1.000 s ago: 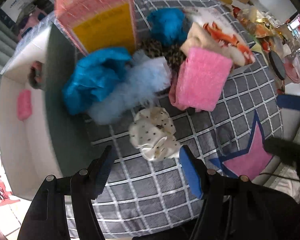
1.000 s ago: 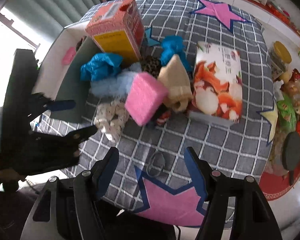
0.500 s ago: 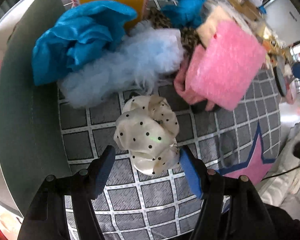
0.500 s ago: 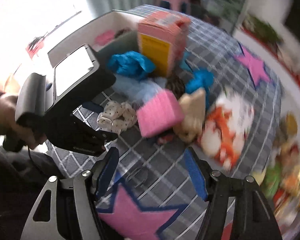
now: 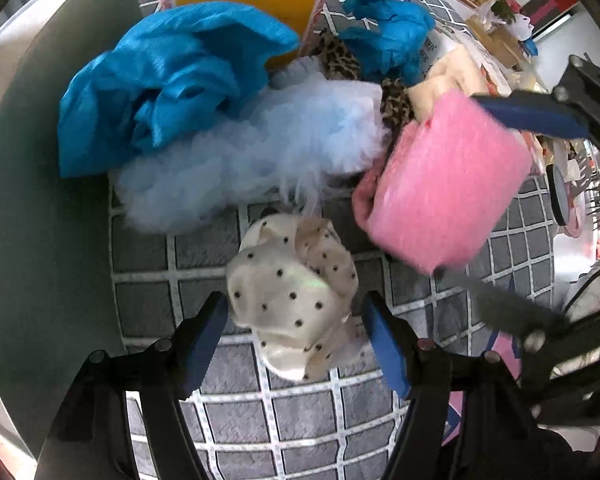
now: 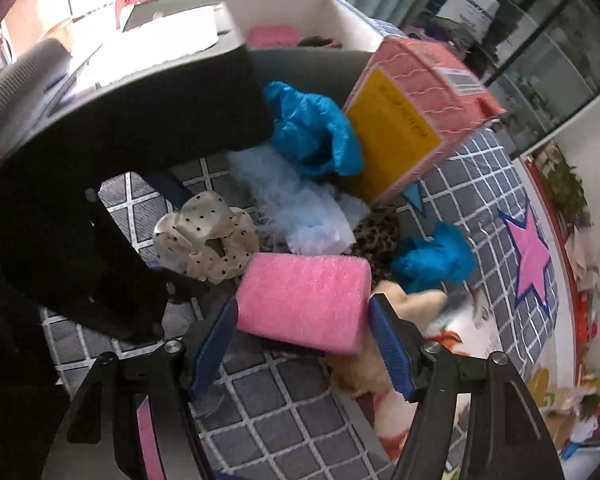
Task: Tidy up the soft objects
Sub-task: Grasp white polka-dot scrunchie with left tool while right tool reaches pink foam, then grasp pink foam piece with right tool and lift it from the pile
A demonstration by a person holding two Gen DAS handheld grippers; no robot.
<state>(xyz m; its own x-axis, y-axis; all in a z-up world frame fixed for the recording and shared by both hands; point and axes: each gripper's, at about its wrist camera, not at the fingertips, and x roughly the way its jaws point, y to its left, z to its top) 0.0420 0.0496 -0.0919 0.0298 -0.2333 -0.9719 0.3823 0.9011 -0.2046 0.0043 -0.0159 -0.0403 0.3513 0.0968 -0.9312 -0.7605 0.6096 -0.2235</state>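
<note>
Two claws are over the pile, neither gripping yet. The left claw [image 5: 296, 318] stands open around the polka-dot scrunchie [image 5: 294, 296] at lower centre. The right claw [image 6: 302, 326] stands open astride the pink sponge [image 6: 304, 300]. A pink item [image 6: 272, 36] already lies in the white bin [image 6: 340, 12], upper centre. Blue cloths [image 5: 168, 92], pale fluff [image 5: 256, 152] and the rest remain on the table [image 5: 296, 420]: most sorting appears left.

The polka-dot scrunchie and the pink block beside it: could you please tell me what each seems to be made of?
Polka-dot scrunchie: probably a satin-like woven fabric, cream with black dots, judging by its soft sheen and gathered folds. Pink block: apparently a foam sponge, matte, with a grainy porous surface and squared edges. Neither material can be confirmed from looks alone.
</note>
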